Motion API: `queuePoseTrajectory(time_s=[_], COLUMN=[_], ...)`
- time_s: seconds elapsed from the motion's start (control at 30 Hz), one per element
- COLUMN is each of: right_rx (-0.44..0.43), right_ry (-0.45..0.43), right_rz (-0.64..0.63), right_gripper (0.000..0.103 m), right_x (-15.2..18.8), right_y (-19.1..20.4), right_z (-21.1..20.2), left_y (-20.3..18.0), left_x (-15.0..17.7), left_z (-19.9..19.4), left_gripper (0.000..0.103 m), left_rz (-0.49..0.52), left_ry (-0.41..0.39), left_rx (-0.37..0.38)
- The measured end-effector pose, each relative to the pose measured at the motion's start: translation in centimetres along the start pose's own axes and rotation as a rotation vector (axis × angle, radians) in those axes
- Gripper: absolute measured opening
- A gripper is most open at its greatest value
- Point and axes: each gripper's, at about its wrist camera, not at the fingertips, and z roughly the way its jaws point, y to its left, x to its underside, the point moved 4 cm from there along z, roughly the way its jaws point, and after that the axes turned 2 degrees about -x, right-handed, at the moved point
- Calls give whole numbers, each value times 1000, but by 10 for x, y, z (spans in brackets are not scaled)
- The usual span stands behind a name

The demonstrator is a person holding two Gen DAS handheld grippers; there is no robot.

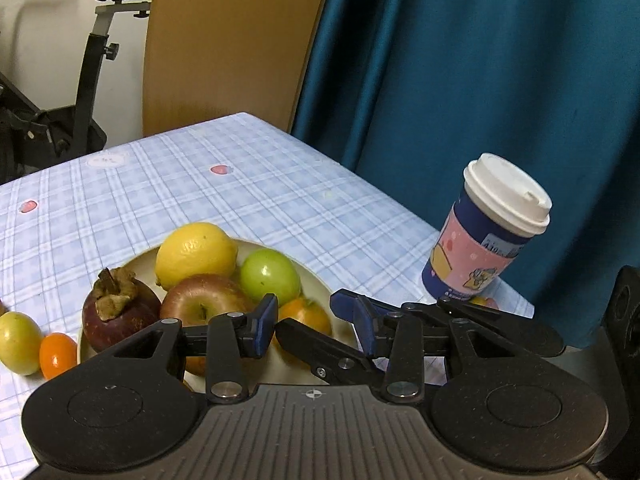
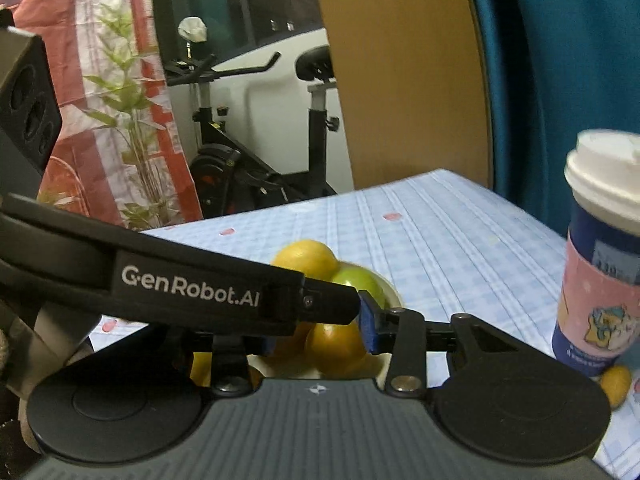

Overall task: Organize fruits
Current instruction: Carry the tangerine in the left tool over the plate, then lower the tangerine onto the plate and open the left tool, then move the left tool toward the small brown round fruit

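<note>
Fingers of the left gripper narrowly parted, pinching nothing, poised over the near side of the plate. Right gripper likewise set narrow, with an orange showing in the gap. One pad hidden behind the left gripper's side, so no telling whether gripped or merely seen beyond.

Heaped on the plate and touching: lemon, green fruit, red apple, mangosteen, plus the orange. Apparently gathered there as the collecting spot.

Off the plate to its left, on the checked tablecloth: a yellow-green fruit and a small orange fruit side by side, likely still to be collected. Another small yellow fruit tucked at the foot of the lidded paper cup, near the table's right edge.

Both grippers crowded close over the plate, probably for a pick or a drop there.
</note>
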Motion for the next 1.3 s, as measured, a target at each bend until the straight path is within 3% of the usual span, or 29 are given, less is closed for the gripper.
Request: queuePoseTrajectory(time_s=[0.4,0.77,0.93,1.3], right_rx=[-12,-62,-103,-202], right_ry=[9,-28,-27,37], right_rz=[-23,-111,-154,-212], right_gripper=[41,42,42,42], right_x=[7,7,8,19], right_y=[5,34,56,96], right_z=[6,1,1,9], left_y=[24,84,110,161], left_x=[-4,17,36,82], left_z=[-30,-101,-135,-192], left_gripper=[45,50,51,51], left_rz=[-63,-170,-191,-342], left_ry=[-65,-188,-199,-247], left_rx=[-42,-261,-345,-447])
